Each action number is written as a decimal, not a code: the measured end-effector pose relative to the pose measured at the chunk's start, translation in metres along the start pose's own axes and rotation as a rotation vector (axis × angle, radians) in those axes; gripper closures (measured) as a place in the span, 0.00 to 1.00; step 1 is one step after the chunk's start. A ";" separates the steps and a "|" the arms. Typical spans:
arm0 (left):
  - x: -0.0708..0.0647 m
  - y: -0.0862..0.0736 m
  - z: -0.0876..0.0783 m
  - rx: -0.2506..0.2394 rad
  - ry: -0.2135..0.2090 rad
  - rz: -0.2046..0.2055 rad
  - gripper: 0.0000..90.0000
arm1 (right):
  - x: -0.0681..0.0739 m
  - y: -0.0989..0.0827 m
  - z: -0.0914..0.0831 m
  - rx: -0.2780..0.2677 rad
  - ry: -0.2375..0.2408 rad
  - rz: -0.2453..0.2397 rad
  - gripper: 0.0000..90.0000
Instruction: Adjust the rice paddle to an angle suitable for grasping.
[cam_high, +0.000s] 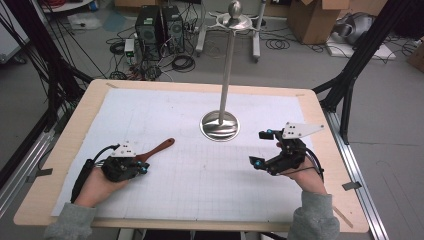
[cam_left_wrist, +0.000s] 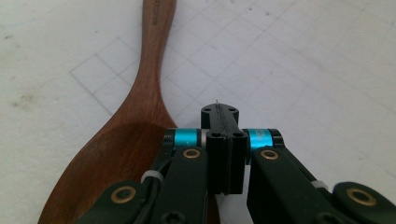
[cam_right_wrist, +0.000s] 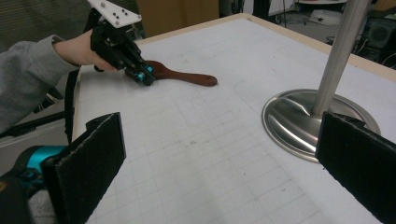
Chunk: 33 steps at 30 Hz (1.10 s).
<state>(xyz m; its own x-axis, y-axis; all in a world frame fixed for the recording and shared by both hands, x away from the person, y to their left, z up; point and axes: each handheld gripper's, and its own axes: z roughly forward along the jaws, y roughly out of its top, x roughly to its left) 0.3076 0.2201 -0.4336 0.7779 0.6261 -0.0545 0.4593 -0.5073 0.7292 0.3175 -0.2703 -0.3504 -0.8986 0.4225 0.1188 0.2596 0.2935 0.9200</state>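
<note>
A dark wooden spoon (cam_high: 160, 147) lies on the white grid mat (cam_high: 200, 175) at the left, handle pointing up and right. My left gripper (cam_high: 143, 168) rests low over the spoon's bowl (cam_left_wrist: 107, 158) with its jaws pressed together; the bowl lies under and left of them, and I see nothing between the pads. The right gripper view shows that left gripper (cam_right_wrist: 142, 76) at the bowl end of the spoon (cam_right_wrist: 187, 77). My right gripper (cam_high: 260, 148) hovers at the right of the mat, jaws wide open (cam_right_wrist: 224, 154) and empty, facing the spoon.
A steel stand with a round base (cam_high: 220, 126) and a tall pole (cam_high: 227, 65) rises at the middle back of the mat. The wooden table rim (cam_high: 65, 150) frames the mat. Computers, cables and boxes sit on the floor beyond.
</note>
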 end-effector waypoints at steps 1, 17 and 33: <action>0.000 0.002 0.000 -0.008 -0.005 0.001 0.99 | 0.000 0.000 0.000 -0.001 -0.003 -0.001 0.00; 0.009 0.023 -0.022 -0.142 -0.067 0.019 0.58 | 0.005 -0.005 -0.010 0.024 -0.028 0.001 0.00; 0.017 0.043 -0.028 -0.159 -0.115 0.075 0.16 | 0.008 -0.014 -0.020 0.027 -0.054 0.020 0.00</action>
<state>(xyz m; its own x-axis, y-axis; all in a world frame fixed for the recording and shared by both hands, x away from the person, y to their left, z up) 0.3282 0.2257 -0.3842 0.8553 0.5138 -0.0666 0.3317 -0.4444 0.8321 0.2992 -0.2882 -0.3544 -0.8728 0.4739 0.1163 0.2877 0.3073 0.9071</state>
